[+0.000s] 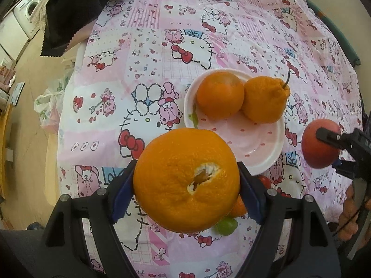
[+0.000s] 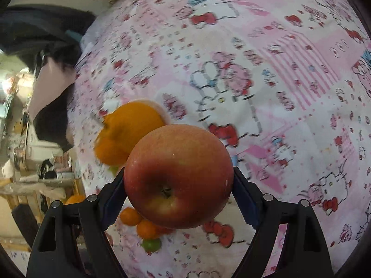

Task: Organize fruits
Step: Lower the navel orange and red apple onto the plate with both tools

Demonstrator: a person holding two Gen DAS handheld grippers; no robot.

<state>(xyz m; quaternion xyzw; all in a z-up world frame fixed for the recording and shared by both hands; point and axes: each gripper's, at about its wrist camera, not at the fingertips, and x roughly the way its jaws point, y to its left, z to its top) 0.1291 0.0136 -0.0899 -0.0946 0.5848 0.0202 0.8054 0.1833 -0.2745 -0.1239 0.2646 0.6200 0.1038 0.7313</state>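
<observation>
My left gripper (image 1: 186,180) is shut on a large orange (image 1: 185,178), held above the tablecloth just in front of a white and pink plate (image 1: 262,143). On that plate lie a round orange (image 1: 220,95) and a knobbly orange with a stem (image 1: 265,98). My right gripper (image 2: 178,183) is shut on a red apple (image 2: 178,176); the left wrist view shows the same apple (image 1: 321,146) at the right, beside the plate. Below the large orange lie a small green fruit (image 1: 227,225), a small orange fruit (image 1: 238,207) and a red one (image 1: 264,180).
A pink cartoon-print cloth (image 1: 139,69) covers the table. Dark fabric (image 1: 71,16) hangs over the table's far left corner. A plastic bag (image 1: 48,106) lies on the floor at the left. A person's hand (image 1: 352,210) holds the right gripper's handle.
</observation>
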